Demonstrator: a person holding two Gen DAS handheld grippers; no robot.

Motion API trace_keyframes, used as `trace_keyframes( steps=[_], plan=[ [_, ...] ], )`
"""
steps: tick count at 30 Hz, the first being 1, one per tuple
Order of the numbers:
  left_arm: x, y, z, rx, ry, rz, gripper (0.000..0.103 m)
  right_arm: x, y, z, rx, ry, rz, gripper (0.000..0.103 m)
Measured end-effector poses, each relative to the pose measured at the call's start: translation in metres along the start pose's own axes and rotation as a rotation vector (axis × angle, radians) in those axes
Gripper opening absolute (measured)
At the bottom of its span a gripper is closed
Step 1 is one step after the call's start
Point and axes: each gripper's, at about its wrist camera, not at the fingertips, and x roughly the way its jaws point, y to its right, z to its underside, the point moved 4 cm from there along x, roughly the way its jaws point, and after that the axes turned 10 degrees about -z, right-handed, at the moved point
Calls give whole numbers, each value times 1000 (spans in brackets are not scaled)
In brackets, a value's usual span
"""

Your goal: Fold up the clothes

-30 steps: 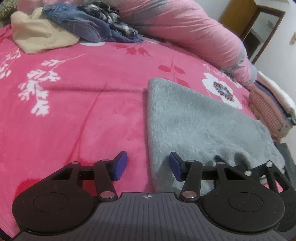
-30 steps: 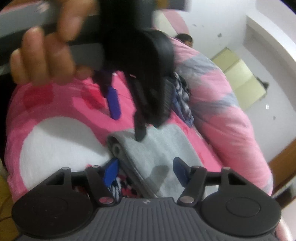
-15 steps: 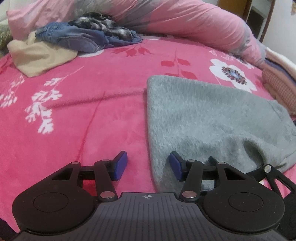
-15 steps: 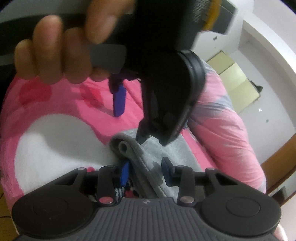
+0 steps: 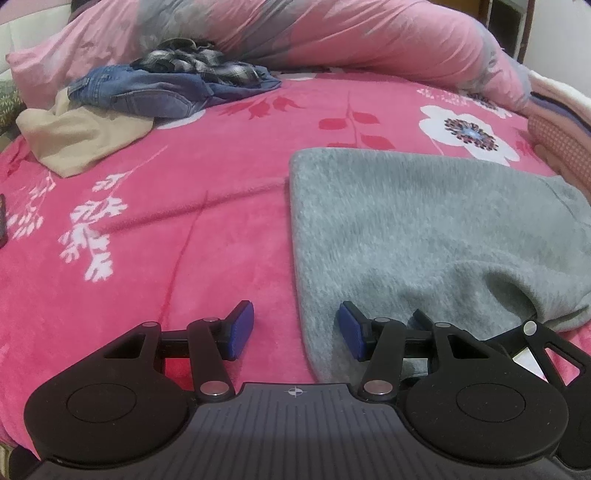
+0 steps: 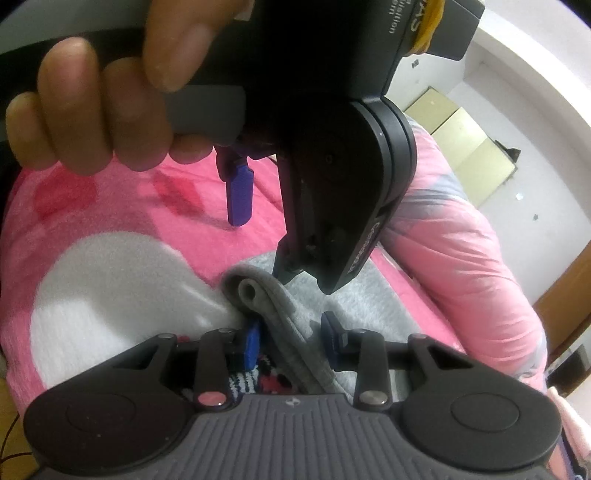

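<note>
Broadly, my bed [image 5: 229, 206] fills both views under a plush pink floral blanket, with a pink duvet [image 5: 332, 33] bunched along the far side. On it lies the grey fleece garment [image 5: 424, 229], soft and fuzzy, spread mostly flat with a straight left edge and a rumpled, hollow fold at its near right corner. Well apart, at the far left, sits a heap of unfolded clothes [image 5: 147, 96]: denim, plaid and a beige piece.

My left gripper [image 5: 297, 328] hovers released, its jaws standing apart astride the garment's near left edge, clamping nothing. My left hand [image 6: 99, 110] shows in the right wrist view, wrapped round its handle. My right gripper [image 6: 290, 341] has just been closing on the thick rolled hem [image 6: 266, 306], which runs between the jaws; it looks grasped, the blue pads [image 6: 251, 345] close against the cloth.

To do this step well, I judge, the left should pinch the edge fully before both corners rise together, keeping the fleece taut so the fold lands square.
</note>
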Motion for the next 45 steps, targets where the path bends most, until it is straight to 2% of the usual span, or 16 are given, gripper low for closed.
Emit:
trace_keyframes(
  steps=[7,10,13,16,21,26,29,33,36,38,39,40,45],
  plan=[
    [-2,2,1,12,8,-18,52,-5,2,0,37,15,-9,35],
    [-4,-3,2,-6,29,0,52,-8,6,-4,40,29,-14,36],
    [-17,-17,5,-46,104,43,53,-37,10,-5,53,123,-54,47],
    [-37,-24,10,-43,203,83,54,-68,18,8,132,155,-91,47],
    [-57,5,19,135,306,164,54,-92,40,34,331,130,-51,47],
    [-58,56,24,347,381,157,54,-90,84,48,460,147,27,44],
    [-55,77,24,412,406,155,52,-92,102,54,485,158,54,43],
    [-45,86,21,423,388,151,42,-83,108,60,479,149,62,40],
    [-39,89,23,433,373,166,35,-74,109,69,490,137,45,32],
    [-40,92,28,460,386,167,23,-67,110,73,490,115,38,21],
    [-41,93,31,476,392,166,11,-65,108,76,490,104,36,19],
    [-43,94,35,497,401,162,7,-65,107,79,494,98,33,17],
    [-45,97,57,613,444,136,0,-66,104,94,518,86,14,17]
  ],
)
